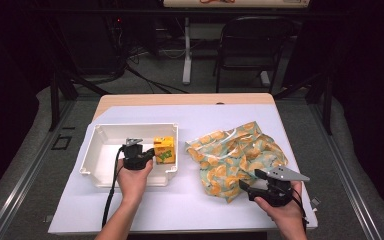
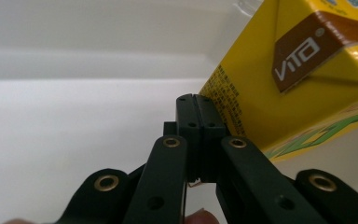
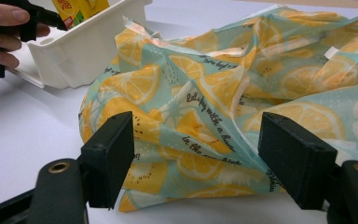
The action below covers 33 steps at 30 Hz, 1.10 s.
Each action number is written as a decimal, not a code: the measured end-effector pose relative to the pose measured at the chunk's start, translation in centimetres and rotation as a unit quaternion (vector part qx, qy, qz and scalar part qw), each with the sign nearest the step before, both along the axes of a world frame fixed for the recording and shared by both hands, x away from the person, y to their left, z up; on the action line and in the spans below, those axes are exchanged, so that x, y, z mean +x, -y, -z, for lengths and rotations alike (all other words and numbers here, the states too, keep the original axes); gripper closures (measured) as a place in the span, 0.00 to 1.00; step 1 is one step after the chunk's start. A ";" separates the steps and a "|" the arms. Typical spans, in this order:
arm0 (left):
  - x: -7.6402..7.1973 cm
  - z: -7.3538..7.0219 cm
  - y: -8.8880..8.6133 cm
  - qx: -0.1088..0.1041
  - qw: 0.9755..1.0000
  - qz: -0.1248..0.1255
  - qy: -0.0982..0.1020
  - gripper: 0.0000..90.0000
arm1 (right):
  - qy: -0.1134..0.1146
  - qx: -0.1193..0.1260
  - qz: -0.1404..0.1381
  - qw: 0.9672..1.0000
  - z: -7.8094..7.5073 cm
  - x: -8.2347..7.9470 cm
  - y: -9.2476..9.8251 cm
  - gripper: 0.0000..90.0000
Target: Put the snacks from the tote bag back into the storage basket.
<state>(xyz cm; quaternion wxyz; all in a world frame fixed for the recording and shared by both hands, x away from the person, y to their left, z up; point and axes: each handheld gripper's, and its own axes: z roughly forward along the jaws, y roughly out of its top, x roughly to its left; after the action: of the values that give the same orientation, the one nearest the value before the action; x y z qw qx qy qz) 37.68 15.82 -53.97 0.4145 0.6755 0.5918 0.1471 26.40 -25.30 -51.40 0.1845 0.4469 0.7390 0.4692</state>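
A yellow drink carton (image 1: 164, 150) stands at the right end of a white plastic bin (image 1: 130, 126). My left gripper (image 1: 152, 152) reaches into the bin, its tips against the carton's left side. In the left gripper view the left gripper (image 2: 196, 100) is shut with nothing between its jaws, and the carton (image 2: 279, 79) leans just to its right. A crumpled bag with an orange-slice print (image 1: 235, 155) lies right of the bin. My right gripper (image 1: 245, 189) sits at the bag's near edge. In the right gripper view the right gripper (image 3: 198, 128) stands open, the bag (image 3: 205, 98) lying between the jaws without being pressed.
A white sheet (image 1: 180, 200) covers the wooden table (image 1: 180, 99). The bin (image 3: 84, 46) and the other hand (image 3: 2, 28) appear at the right gripper view's upper left. A dark chair (image 1: 252, 40) and cables stand beyond the table's far edge.
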 end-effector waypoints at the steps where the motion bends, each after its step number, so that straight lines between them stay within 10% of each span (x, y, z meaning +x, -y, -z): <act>1: 0.0 0.0 0.0 0.001 1.000 -0.002 0.001 1.00 | 0.000 0.000 0.000 1.000 0.0 0.0 0.0 0.29; 9: -1.1 -0.4 -1.0 -0.001 1.000 -0.002 0.018 0.93 | 0.001 -0.001 0.002 1.000 0.1 0.0 0.1 0.29; 19: -4.1 -1.2 -3.4 -0.014 0.998 0.018 0.063 0.39 | 0.002 -0.003 0.003 1.000 0.1 0.1 0.2 0.29; 26: -5.7 -1.4 -4.3 -0.017 0.997 0.059 0.057 0.03 | 0.000 -0.006 0.004 1.000 0.1 0.1 0.1 0.28; 33: -8.0 -1.3 -5.3 -0.006 0.995 0.073 0.069 0.00 | 0.001 -0.005 0.009 1.000 0.2 0.2 0.4 0.28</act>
<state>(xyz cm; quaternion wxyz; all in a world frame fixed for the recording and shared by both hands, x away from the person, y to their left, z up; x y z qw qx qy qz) 29.70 21.12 -52.66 0.4682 0.7028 0.5114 0.1592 26.60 -25.71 -51.63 0.1915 0.4522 0.7373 0.4639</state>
